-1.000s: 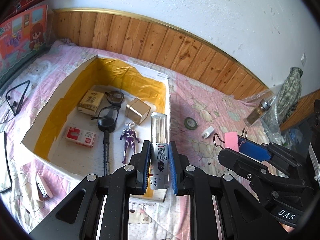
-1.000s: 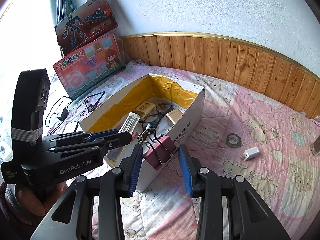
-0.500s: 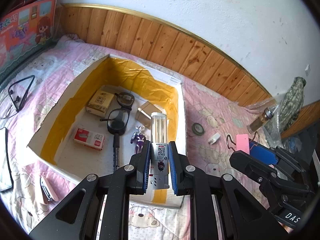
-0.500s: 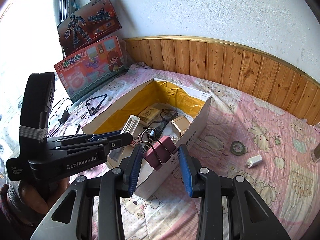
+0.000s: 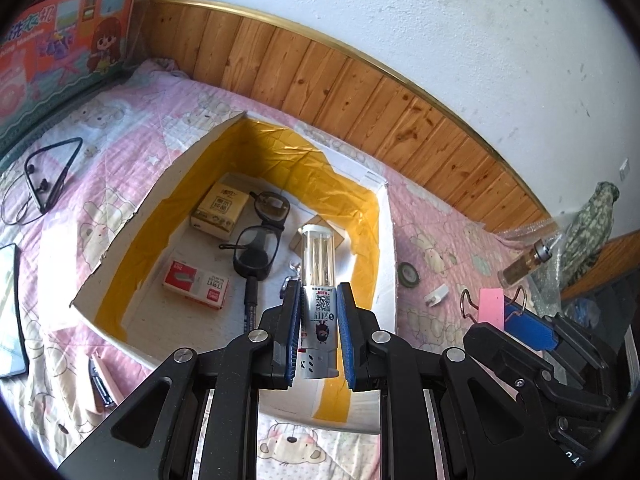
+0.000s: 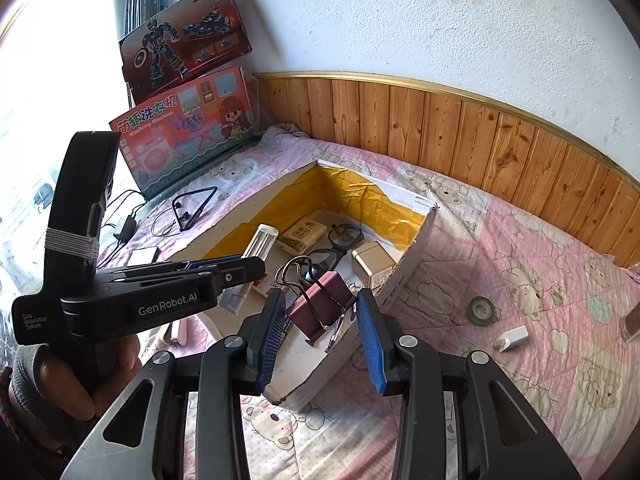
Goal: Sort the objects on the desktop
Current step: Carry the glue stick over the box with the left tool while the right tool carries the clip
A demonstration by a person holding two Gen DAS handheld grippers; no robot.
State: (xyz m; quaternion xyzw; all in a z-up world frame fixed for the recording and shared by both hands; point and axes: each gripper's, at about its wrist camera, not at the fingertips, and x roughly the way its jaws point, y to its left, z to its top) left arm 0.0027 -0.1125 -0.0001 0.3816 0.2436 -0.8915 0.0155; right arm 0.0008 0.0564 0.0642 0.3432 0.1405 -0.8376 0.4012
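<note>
Two pairs of glasses [image 5: 260,232], three small boxes [image 5: 196,282], one pen [image 5: 250,304], two toy boxes [image 6: 188,140], one tape roll [image 6: 482,310]

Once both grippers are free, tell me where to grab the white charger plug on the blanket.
Take the charger plug across its two long flat sides, coming straight down from above. It lies flat on the blanket, apart from the tape roll, prongs at one end.

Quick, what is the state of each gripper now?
Left gripper: shut on the clear plastic toothpick tube.
Right gripper: shut on the dark red metal binder clip.
</note>
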